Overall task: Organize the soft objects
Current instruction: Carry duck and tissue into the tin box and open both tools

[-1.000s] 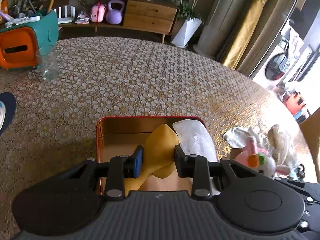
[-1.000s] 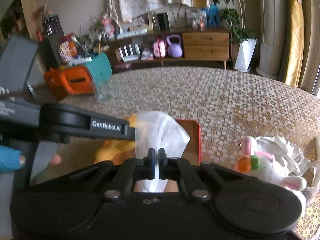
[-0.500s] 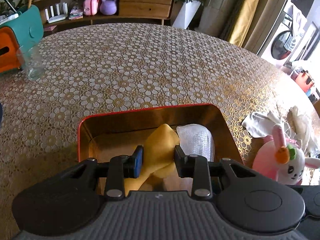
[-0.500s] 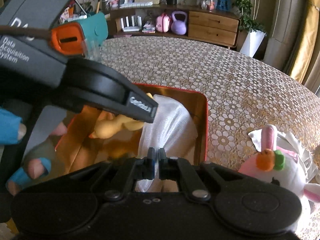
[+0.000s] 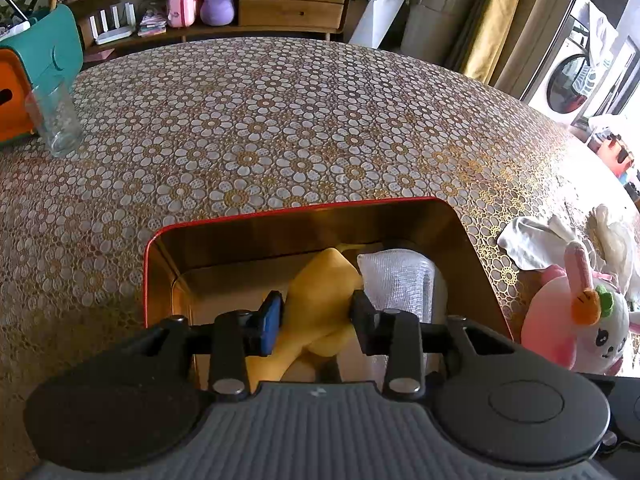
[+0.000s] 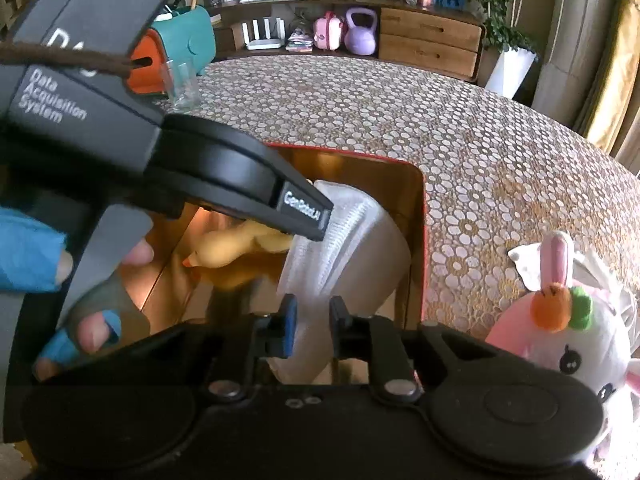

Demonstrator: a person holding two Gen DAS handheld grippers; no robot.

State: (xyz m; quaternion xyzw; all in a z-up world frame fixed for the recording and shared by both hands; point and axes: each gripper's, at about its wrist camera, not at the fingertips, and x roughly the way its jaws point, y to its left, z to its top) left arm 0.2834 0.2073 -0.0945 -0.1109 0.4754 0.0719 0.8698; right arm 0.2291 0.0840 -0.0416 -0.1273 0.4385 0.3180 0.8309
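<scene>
**Q:** Inside the box [image 5: 460, 232], what lies there?

**A:** Two soft things, side by side. A yellow toy [image 5: 320, 304] sits at the middle and a white cloth [image 5: 400, 284] touches its right side. The box has a red rim and golden inner walls, and it stands on a table [image 5: 280, 120] covered in a flower-patterned cloth.

**Q:** What are the grippers doing?

**A:** The left gripper [image 5: 316, 320] reaches into the box. Its fingers [image 5: 272, 320] are partly apart, one on each side of the yellow toy, pressing it between them. From the right wrist view, the right gripper [image 6: 312, 328] has its fingers [image 6: 288, 328] a small way apart with the white cloth [image 6: 344, 248] between them; whether they still pinch it I cannot tell. The left gripper's dark body crosses that view at upper left, held by a hand [image 6: 92, 300] in a blue fingerless glove.

**Q:** And around the box?

**A:** Just right of it lies a pink and white bunny [image 5: 580, 320] on the table, with a pale rag [image 5: 528, 244] behind it. Well apart, at the table's far left, stands a glass [image 5: 54, 120] beside a teal and orange case [image 5: 36, 68].
</scene>
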